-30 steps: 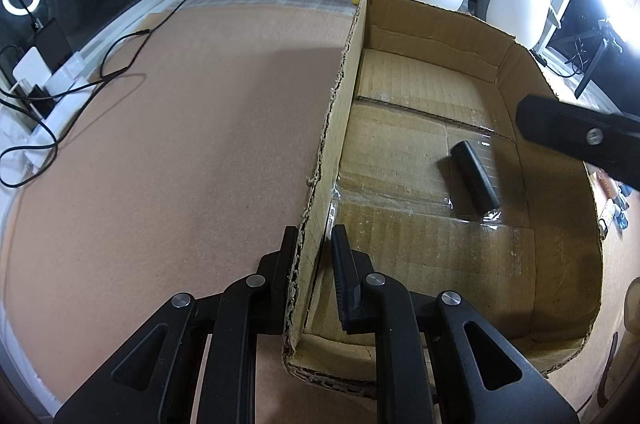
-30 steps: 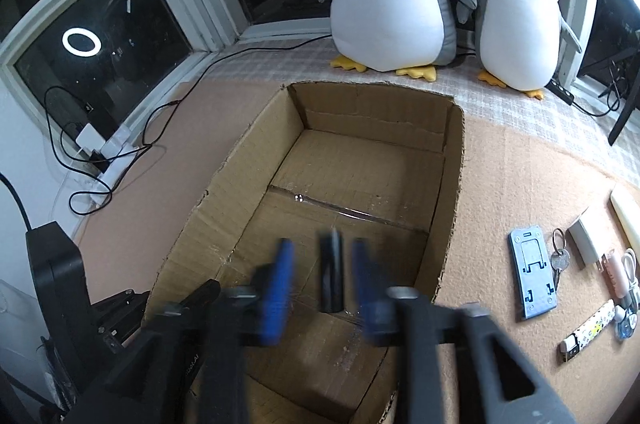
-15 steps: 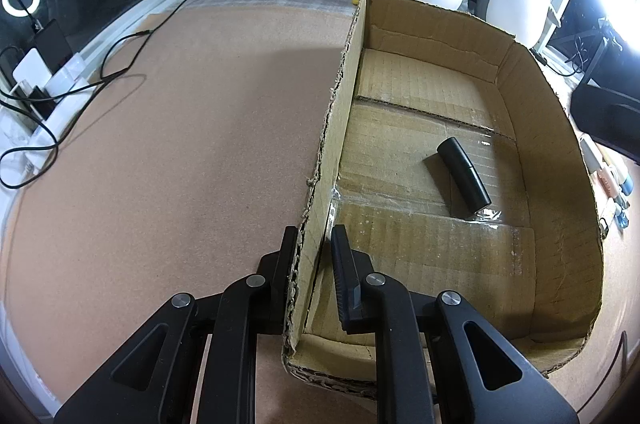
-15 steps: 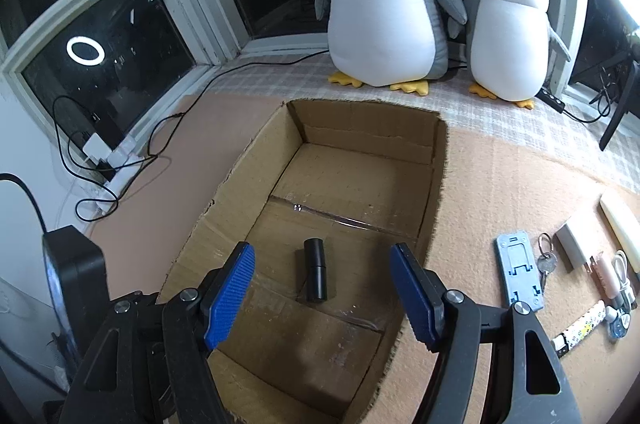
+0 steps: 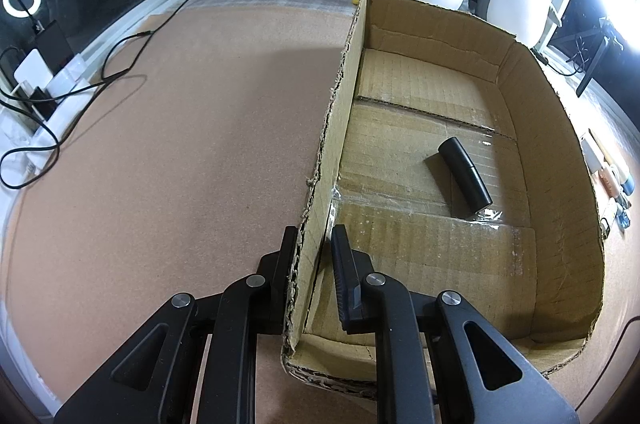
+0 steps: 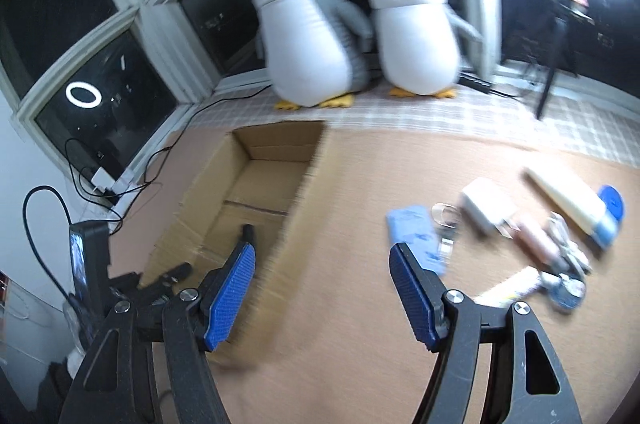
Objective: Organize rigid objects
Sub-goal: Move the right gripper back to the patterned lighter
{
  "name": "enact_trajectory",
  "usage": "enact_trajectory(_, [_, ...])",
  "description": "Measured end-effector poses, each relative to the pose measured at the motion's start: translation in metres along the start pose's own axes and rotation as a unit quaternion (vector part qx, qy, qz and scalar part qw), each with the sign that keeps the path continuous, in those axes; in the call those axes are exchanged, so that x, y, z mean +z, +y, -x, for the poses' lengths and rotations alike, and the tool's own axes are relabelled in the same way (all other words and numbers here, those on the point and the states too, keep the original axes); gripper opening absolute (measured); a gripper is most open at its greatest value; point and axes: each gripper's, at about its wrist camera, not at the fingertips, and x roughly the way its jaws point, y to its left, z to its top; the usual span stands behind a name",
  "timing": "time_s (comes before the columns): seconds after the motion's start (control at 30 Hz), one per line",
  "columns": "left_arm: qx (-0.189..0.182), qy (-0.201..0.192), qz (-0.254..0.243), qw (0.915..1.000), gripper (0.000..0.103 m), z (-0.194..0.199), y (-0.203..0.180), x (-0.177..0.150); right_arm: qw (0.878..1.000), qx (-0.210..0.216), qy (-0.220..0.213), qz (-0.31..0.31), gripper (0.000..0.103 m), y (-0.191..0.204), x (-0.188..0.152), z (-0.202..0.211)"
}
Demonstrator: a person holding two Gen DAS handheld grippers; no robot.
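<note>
Keep left gripper [image 5: 314, 252] clamped on the cardboard box [image 5: 552, 128] wall, steer empty, spread right gripper [image 6: 322, 278] squarely over the blurred, probably blue card [image 6: 416, 236].

Corrugated cardboard box [image 5: 536, 128], matt, with ragged torn edges and glossy clear tape across its floor. Smooth black tube [image 5: 464, 176], slightly glossy. Plush fabric penguins [image 6: 312, 36]; matt cork-like tabletop [image 5: 180, 144].

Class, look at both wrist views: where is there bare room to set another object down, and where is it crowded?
Free: the cardboard box floor around the black cylinder, and the brown mat left of the box. Crowded: the cluster of small items right of the box.
</note>
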Motion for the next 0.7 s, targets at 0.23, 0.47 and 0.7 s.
enact_trajectory(0.23, [0.003,-0.001,0.001,1.0,0.015,0.0,0.0,0.0,0.997,-0.035,0.033,-0.061,0.066,-0.079,-0.019,0.013])
enact_trajectory(0.47, [0.003,-0.001,0.001,1.0,0.015,-0.001,0.0,-0.001,0.982,-0.024,0.073,-0.172,0.059,-0.122,-0.026,-0.006])
enact_trajectory(0.7, [0.002,-0.002,0.003,1.0,0.015,0.0,-0.001,-0.001,0.971,-0.056,0.093,-0.211,0.056,-0.138,-0.021,-0.032])
